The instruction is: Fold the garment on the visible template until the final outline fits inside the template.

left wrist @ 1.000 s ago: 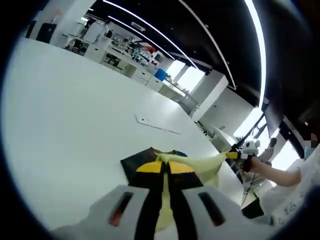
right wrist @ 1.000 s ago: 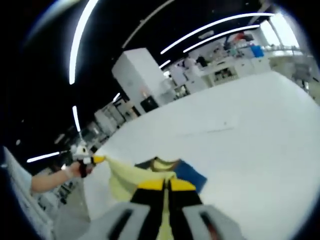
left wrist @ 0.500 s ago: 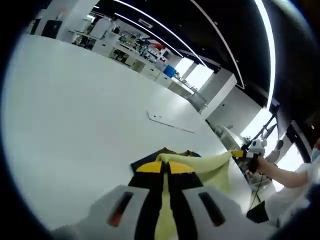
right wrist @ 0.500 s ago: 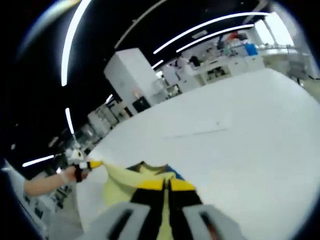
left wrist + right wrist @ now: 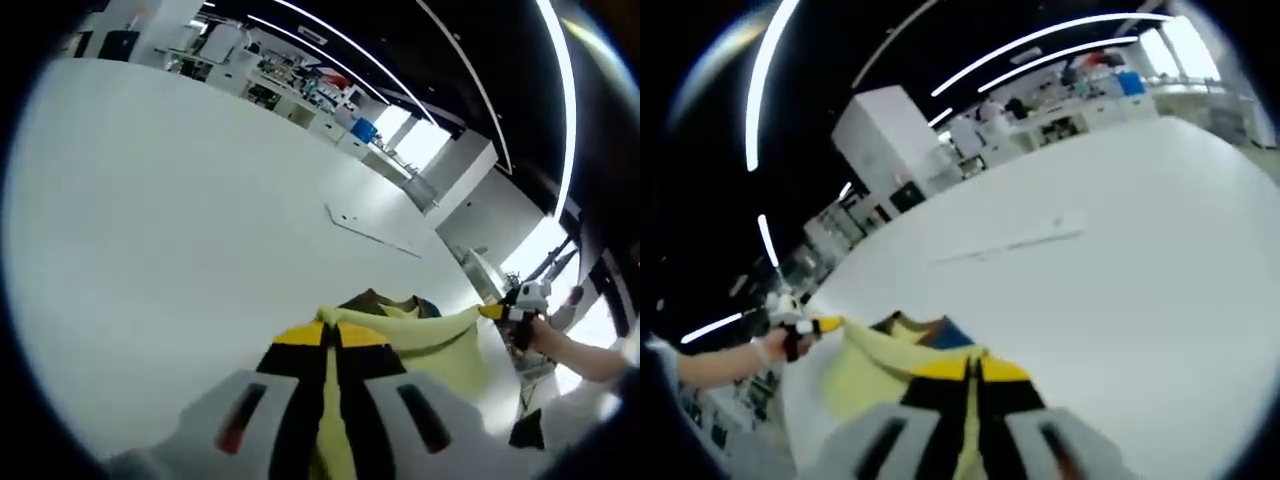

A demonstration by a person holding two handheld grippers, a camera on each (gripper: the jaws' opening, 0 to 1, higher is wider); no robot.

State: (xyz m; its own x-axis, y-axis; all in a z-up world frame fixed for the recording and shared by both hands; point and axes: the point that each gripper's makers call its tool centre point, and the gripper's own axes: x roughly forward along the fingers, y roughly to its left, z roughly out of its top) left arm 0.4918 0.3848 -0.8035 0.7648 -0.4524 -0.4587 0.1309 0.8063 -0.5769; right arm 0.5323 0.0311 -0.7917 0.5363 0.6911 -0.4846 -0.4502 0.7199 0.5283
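The left gripper (image 5: 330,335) and right gripper (image 5: 970,368) are each clenched on the pale yellow garment (image 5: 440,345), stretched between them above the white table (image 5: 170,220). A dark fold, possibly the collar, is half hidden behind.

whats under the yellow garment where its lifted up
Under the raised yellow garment, dark brown and blue fabric peeks out on the white table; it shows in the right gripper view too. What that fabric is, and any template, stays covered.
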